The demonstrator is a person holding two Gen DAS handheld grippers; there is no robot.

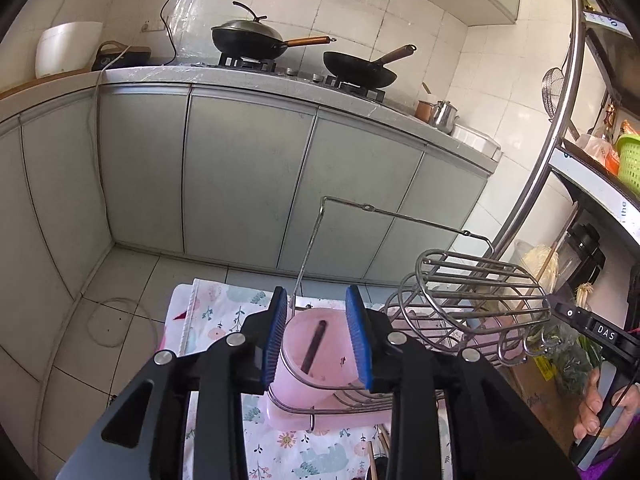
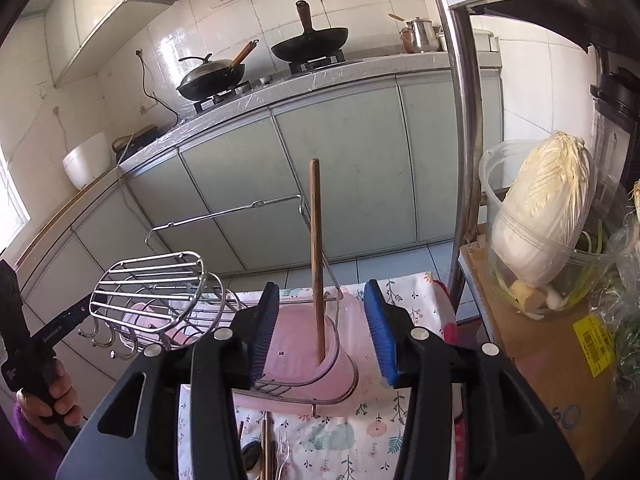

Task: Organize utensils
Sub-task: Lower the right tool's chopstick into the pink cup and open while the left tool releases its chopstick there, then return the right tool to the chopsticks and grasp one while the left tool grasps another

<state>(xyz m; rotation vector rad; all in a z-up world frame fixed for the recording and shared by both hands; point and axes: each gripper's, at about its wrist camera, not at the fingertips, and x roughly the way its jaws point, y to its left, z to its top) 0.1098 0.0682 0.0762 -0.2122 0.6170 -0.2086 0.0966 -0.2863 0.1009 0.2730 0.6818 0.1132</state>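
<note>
While both grippers hang over a worktop (image 2: 412,292) covered with a floral cloth (image 1: 224,312), neither has hold of anything. In the left wrist view the left gripper (image 1: 318,336) stands about half open, its blue pads on either side of a pink plastic cup (image 1: 320,364) but apart from its walls; a dark stick-like utensil (image 1: 314,346) leans inside that cup. The cup sits in a wire rack (image 1: 472,284) of bright metal with small hooks along its lower front and a tall wire frame rising behind.

In the right wrist view the right gripper (image 2: 322,330) is likewise about half open, pads clear of the pink cup (image 2: 296,356) below them. A wooden chopstick (image 2: 316,256) stands nearly upright in this cup, its lower end inside, its top well above the rim, touching neither pad. More utensils (image 2: 266,448) lie on the cloth just below the rack (image 2: 148,284), partly hidden by the gripper body.

A hand (image 1: 604,412) grips the other tool's handle at the right edge of the left view. Behind, two woks (image 1: 248,40) sit on a stove, and a cabbage (image 2: 544,208) rests in a clear tub on the right.
</note>
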